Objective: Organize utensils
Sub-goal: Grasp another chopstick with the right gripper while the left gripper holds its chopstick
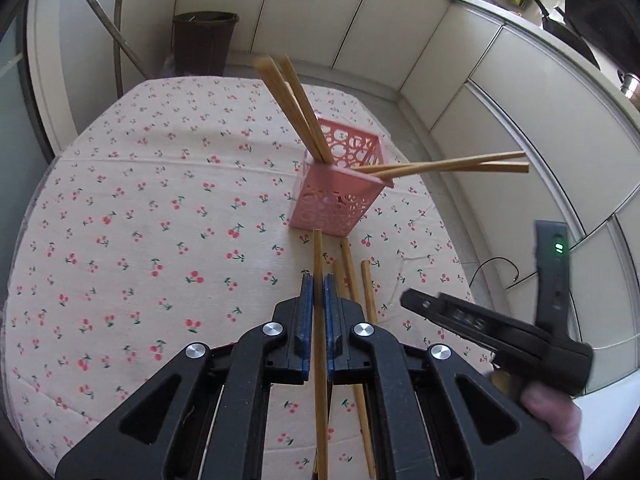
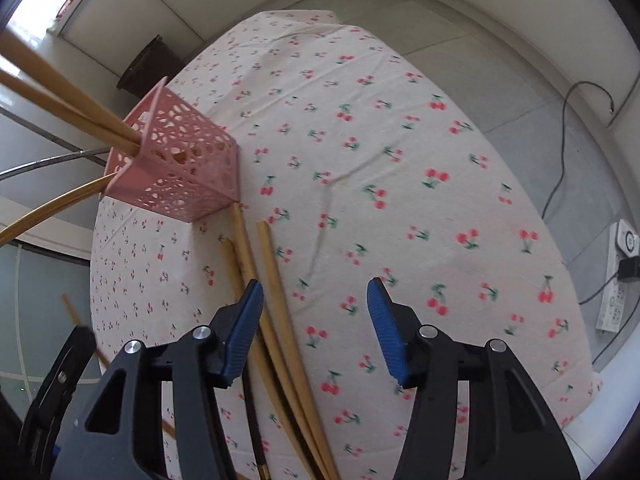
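Observation:
My left gripper [image 1: 318,284] is shut on one wooden chopstick [image 1: 319,252], which runs between its blue pads towards the pink perforated basket [image 1: 334,196]. The basket stands on the cherry-print tablecloth [image 1: 160,220] and holds several chopsticks [image 1: 296,100] that lean out of it. Three loose chopsticks [image 2: 276,280] lie on the cloth below the basket [image 2: 180,168]. My right gripper [image 2: 316,296] is open just above the cloth, its left finger beside these chopsticks and nothing pressed between the pads. In the left wrist view a hand [image 1: 552,412] holds it at the right.
A dark bin [image 1: 204,40] stands on the floor beyond the table's far edge. White cabinets [image 1: 500,92] line the back and right. A power strip [image 2: 616,292] and a cable [image 2: 568,152] lie on the floor to the table's right.

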Demonstrator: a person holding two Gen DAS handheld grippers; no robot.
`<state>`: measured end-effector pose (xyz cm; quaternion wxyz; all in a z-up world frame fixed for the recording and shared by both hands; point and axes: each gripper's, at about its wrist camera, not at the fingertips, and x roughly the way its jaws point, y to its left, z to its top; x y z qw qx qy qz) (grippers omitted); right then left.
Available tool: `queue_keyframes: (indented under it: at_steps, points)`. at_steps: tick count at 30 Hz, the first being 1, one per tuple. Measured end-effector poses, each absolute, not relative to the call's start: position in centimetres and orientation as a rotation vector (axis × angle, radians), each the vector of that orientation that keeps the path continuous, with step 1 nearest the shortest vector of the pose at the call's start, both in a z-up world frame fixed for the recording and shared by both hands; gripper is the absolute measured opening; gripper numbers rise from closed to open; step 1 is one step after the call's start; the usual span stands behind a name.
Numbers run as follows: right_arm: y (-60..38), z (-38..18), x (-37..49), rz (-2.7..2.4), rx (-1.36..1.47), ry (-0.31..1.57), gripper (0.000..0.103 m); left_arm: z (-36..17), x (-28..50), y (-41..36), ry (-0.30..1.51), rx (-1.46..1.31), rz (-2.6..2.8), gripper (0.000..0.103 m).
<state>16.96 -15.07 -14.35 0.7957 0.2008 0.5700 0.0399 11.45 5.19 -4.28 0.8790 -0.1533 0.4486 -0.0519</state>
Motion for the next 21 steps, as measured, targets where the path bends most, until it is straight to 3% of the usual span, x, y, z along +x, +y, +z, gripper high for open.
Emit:
queue_keyframes:
  at_steps: [14, 16, 18, 20, 21]
  points:
    - [-11.7, -16.5, 19.4, 0.035, 0.394, 1.221, 0.044, -1.0, 9.1, 7.8, 0.862, -0.272, -0.086, 0.005]
    - [-11.0, -16.5, 19.5, 0.019, 0.364, 1.211, 0.032, -0.7, 9.0, 7.8, 0.851, -0.253, -0.071, 0.005]
    - [-10.5, -16.5, 19.4, -0.009, 0.327, 1.207, 0.026, -0.6, 8.8, 8.0, 0.843, -0.242, -0.060, 0.005]
    - [-10.3, -16.5, 19.2, -0.035, 0.290, 1.203, 0.012, -0.5, 8.8, 8.0, 0.836, -0.229, -0.047, 0.005]
    - [-10.4, -16.5, 19.1, -0.039, 0.292, 1.204, 0.010, -0.4, 8.7, 8.0, 0.832, -0.221, -0.040, 0.005]
